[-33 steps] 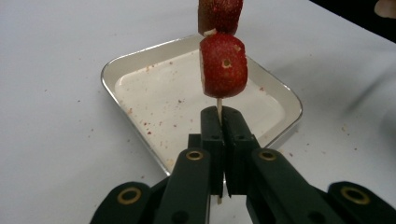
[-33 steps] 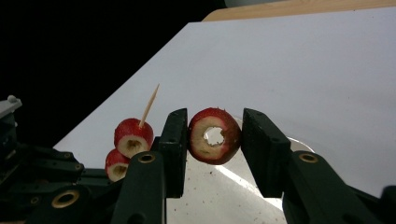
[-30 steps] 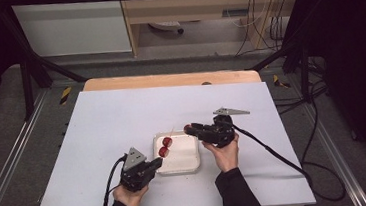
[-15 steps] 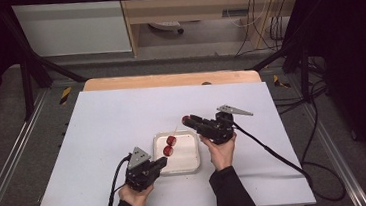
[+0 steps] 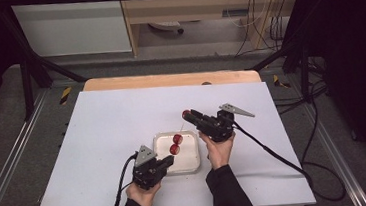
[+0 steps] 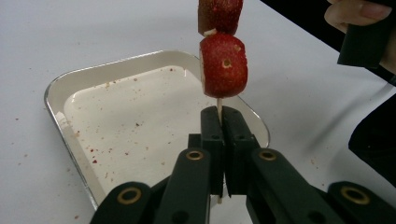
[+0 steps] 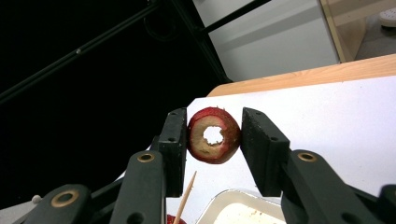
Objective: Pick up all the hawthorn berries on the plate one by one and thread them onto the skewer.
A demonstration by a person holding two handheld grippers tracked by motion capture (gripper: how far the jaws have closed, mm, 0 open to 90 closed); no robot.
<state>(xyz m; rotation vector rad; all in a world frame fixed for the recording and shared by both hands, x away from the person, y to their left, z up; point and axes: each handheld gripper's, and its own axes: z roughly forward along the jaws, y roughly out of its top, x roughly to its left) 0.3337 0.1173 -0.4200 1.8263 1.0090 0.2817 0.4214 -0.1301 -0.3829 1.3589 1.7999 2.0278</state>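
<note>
Pinching a thin wooden skewer [image 6: 218,108] between jaws pressed together, the left claw [image 6: 219,135] holds it upright over a shallow white tray [image 6: 60,84] on the white table [image 5: 107,119]. Two red fruit pieces are threaded on the skewer: the lower fruit piece [image 6: 223,65] is whole in the left gripper view, while the upper fruit piece [image 6: 219,14] is cut off by the top edge. The skewer's lower end disappears behind the jaws. Red crumbs speckle the tray floor and the table beside it.

From the high view, the left claw [image 5: 165,161] sits at the tray's near-left corner, and the two skewered pieces appear as small red dots above the tray, too small to make out in detail.

Raised above the table just beyond the tray's far-right corner, the right claw [image 7: 214,140] grips a red fruit ring [image 7: 214,135] by its sides, the cored hole facing the camera. In the right gripper view, the skewer's pointed tip [image 7: 187,196] pokes up below the ring, apart from it, and the tray's corner shows at the bottom edge, mostly cut off. The right hand [image 5: 218,149] wraps the handle, its cable [image 5: 276,155] trailing across the table.
</note>
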